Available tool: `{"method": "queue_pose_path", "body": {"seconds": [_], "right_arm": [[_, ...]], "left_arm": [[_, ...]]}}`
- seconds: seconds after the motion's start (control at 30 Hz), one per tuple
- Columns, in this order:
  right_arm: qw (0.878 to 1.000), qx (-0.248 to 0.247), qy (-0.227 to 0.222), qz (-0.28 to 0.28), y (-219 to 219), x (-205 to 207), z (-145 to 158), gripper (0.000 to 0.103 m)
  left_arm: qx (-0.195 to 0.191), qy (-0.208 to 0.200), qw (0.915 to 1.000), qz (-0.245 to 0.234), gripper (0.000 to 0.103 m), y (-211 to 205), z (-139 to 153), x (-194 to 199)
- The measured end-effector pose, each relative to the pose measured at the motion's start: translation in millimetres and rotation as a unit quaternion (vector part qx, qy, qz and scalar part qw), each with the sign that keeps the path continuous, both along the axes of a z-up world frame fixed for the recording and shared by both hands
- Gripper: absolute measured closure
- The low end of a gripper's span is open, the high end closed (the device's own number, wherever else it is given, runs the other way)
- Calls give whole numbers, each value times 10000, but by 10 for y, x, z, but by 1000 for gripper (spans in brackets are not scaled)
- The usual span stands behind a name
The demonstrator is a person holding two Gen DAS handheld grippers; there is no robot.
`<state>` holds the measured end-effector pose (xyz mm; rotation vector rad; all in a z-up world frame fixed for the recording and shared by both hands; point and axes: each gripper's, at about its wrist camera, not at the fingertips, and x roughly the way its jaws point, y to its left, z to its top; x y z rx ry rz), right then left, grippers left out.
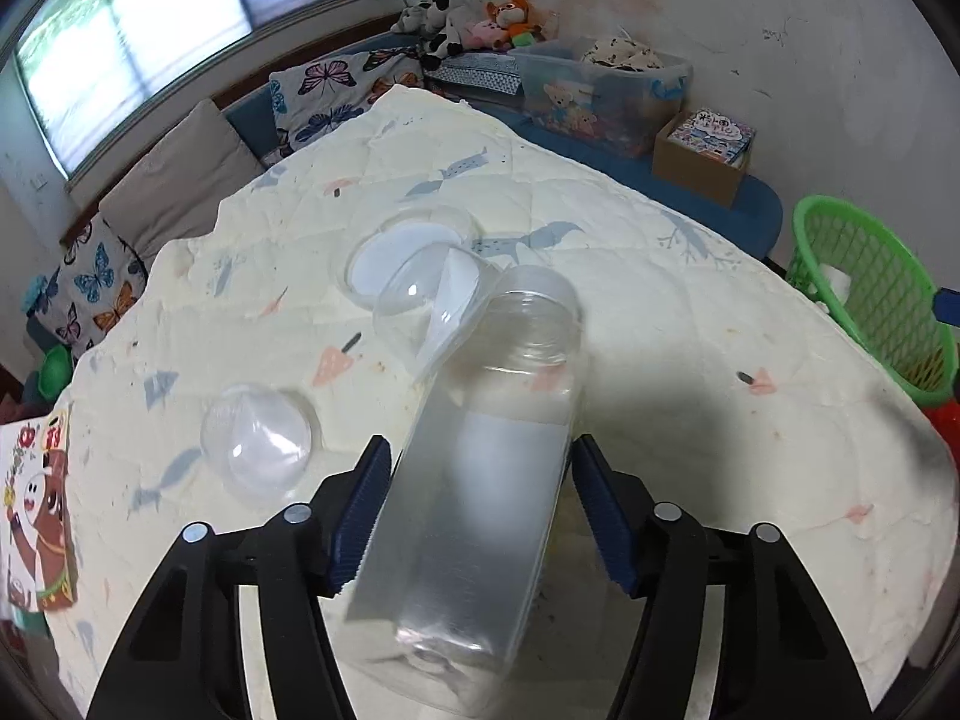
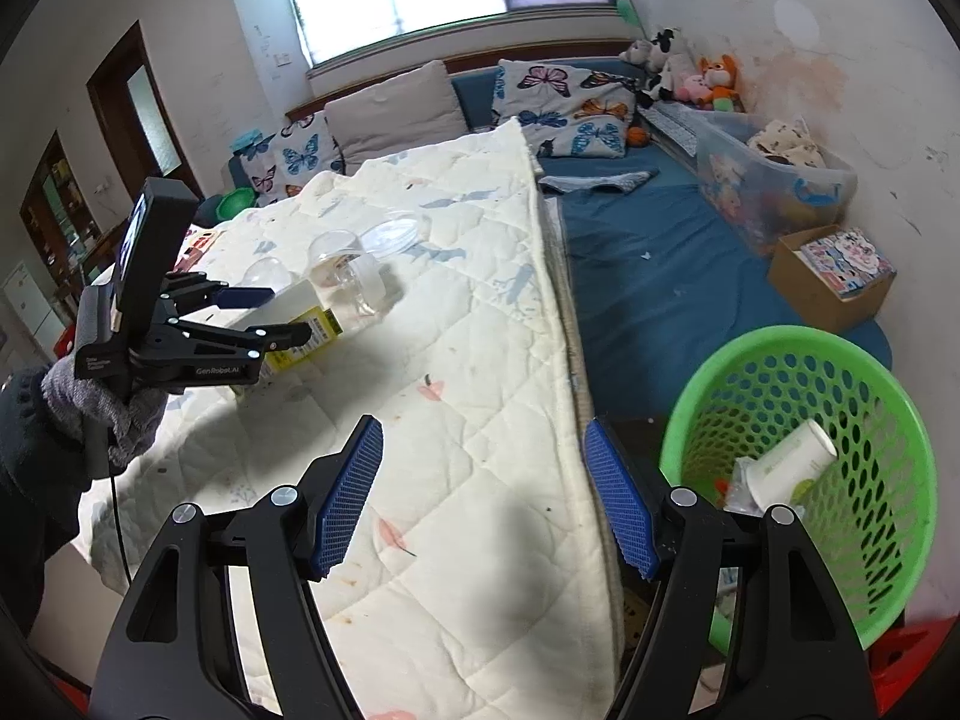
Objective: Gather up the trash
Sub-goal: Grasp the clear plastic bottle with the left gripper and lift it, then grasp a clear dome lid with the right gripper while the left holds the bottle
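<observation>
A clear plastic bottle [image 1: 474, 540] with a white and yellow label lies tilted on the cream quilt [image 1: 690, 372], mouth pointing away. My left gripper [image 1: 480, 480] has closed around its body, both blue pads against its sides. In the right wrist view the same left gripper [image 2: 285, 312], held by a gloved hand, sits on the bottle [image 2: 336, 300]. Beyond it lie a clear dome lid [image 1: 258, 438], another dome [image 1: 414, 294] and a flat clear lid [image 1: 402, 246]. My right gripper [image 2: 483, 450] hangs open and empty over the quilt's edge [image 2: 570, 360], left of a green basket [image 2: 780, 339].
The green basket [image 1: 840, 207] holds a white cup [image 2: 786, 468] and scraps. Behind the quilt are a blue mattress [image 2: 660, 276], butterfly pillows [image 2: 564, 102], a clear storage tub [image 2: 774, 192], a cardboard box [image 2: 828, 282] and plush toys [image 2: 690, 78]. A picture book [image 1: 36, 510] lies at the left.
</observation>
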<state>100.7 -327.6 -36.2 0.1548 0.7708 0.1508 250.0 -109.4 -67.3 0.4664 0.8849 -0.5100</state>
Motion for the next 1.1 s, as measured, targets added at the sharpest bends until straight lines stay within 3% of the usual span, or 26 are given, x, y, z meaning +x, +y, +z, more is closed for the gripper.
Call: {"method": "queue_pose_path", "body": {"seconds": [0.37, 0.53, 0.87, 1.1], "right_arm": [[9993, -105, -51, 351, 249, 185, 41, 33], [9980, -143, -23, 623, 474, 364, 17, 33], [9933, -228, -12, 1135, 1053, 891, -37, 33], [9924, -243, 123, 1203, 1284, 1306, -166, 35]], "left_arm": [[-315, -65, 9994, 131, 47, 334, 190, -439], [-276, -138, 9991, 300, 47, 559, 252, -582], [-257, -234, 9964, 779, 48, 993, 284, -624], [-355, -72, 9962, 791, 48, 1106, 185, -624]]}}
